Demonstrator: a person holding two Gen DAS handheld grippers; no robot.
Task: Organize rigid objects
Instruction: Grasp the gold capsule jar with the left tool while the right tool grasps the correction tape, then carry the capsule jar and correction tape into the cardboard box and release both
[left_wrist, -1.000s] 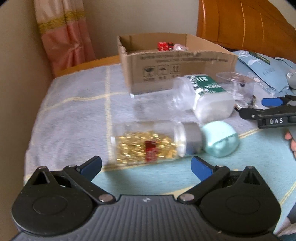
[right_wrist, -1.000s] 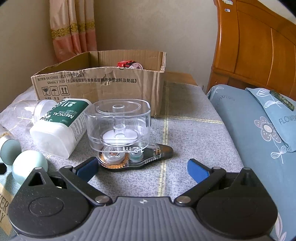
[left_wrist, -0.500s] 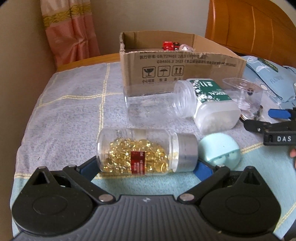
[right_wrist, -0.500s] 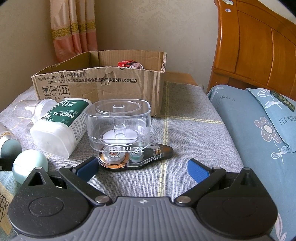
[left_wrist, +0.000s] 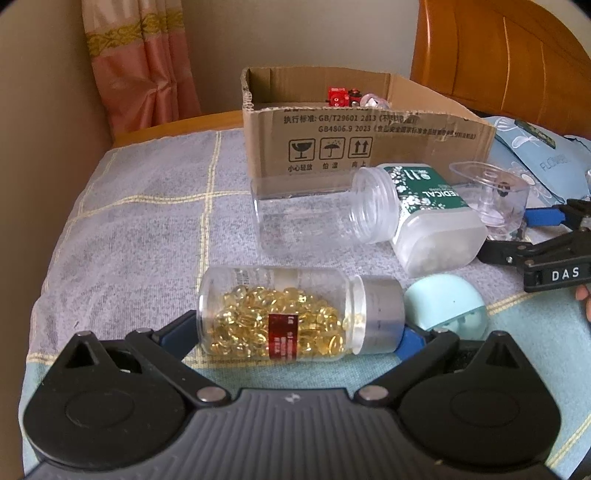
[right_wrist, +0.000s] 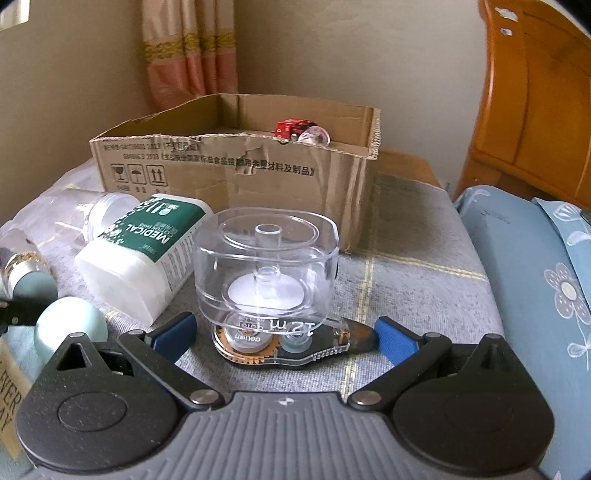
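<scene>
The left gripper (left_wrist: 297, 334) had its blue fingers spread to either side of the capsule bottle (left_wrist: 299, 314), which lay on its side between them, not yet visibly pinched. The step in hand looked like the pick-up; next the jaws would need to close across the bottle's ends, then lift it toward the cardboard box (left_wrist: 365, 147) well ahead. The bottle was clear, half full of golden capsules, with a red label and a grey cap at the right fingertip. A pale green egg-shaped case (left_wrist: 445, 308) sat just beyond that cap. The right gripper (right_wrist: 284, 336) stood open around a correction-tape dispenser (right_wrist: 291, 343).
</scene>
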